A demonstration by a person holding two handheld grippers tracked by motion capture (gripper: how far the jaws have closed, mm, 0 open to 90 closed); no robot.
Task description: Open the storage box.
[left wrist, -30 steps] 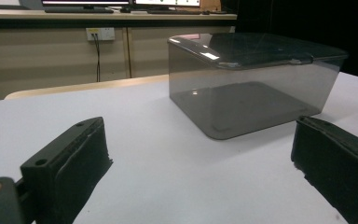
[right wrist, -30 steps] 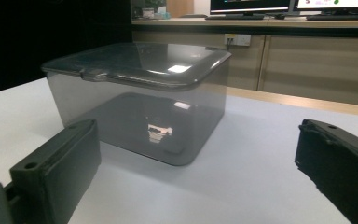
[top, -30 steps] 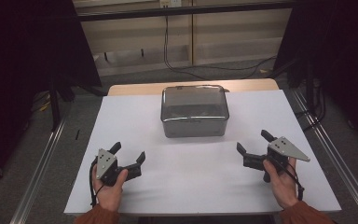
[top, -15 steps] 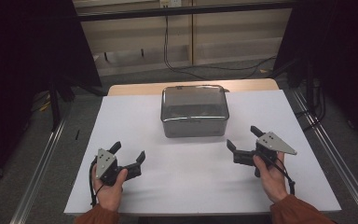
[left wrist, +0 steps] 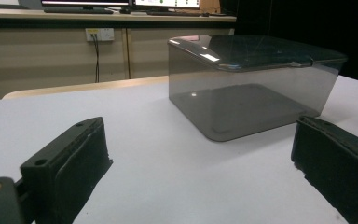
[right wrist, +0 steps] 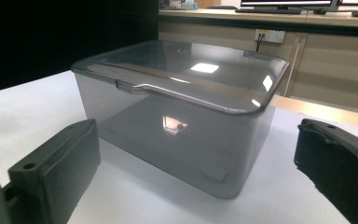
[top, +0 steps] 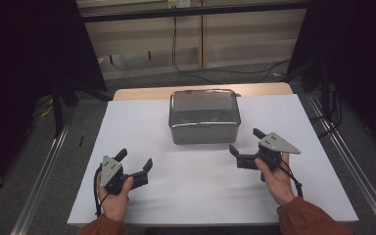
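From above, a lidded grey box (top: 204,116) sits at the table's (top: 137,127) far centre, the right gripper (top: 245,147) near its right corner, jaws spread and empty. The left gripper (top: 136,164) waits well apart, equally released. Both gripper views frame the box (left wrist: 254,88) (right wrist: 182,112) between parted jaws.

The grey box (left wrist: 256,88) has its lid on, and its tinted walls blur whatever lies inside.

Rust-orange sleeves (top: 307,219), black fingers (top: 148,163).
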